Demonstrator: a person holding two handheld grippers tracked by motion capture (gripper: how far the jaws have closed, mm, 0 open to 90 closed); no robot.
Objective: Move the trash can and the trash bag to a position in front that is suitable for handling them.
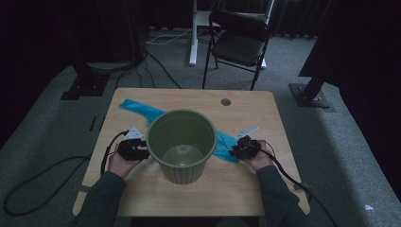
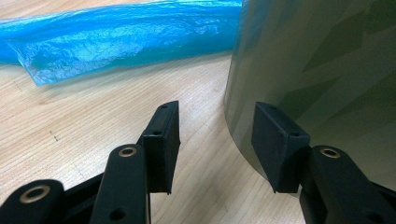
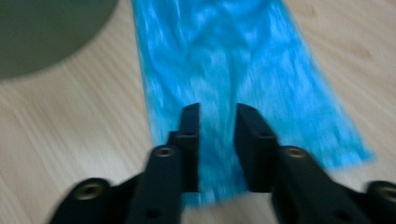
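Blue bag [image 3: 243, 70] under right claw [image 3: 217, 116]

A black folding chair [image 1: 239, 42] is standing at the top centre of the frame on grey carpet [image 1: 350, 142], a white post [image 1: 193, 33] is rising just left of it, and black cables [image 1: 156, 66] are trailing across the upper left.

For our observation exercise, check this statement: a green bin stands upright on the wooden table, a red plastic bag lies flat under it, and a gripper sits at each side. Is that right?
One detail is wrong: the plastic bag is blue, not red, as the high view shows. The green bin does stand upright on the wooden table, with the left gripper and right gripper at its sides.
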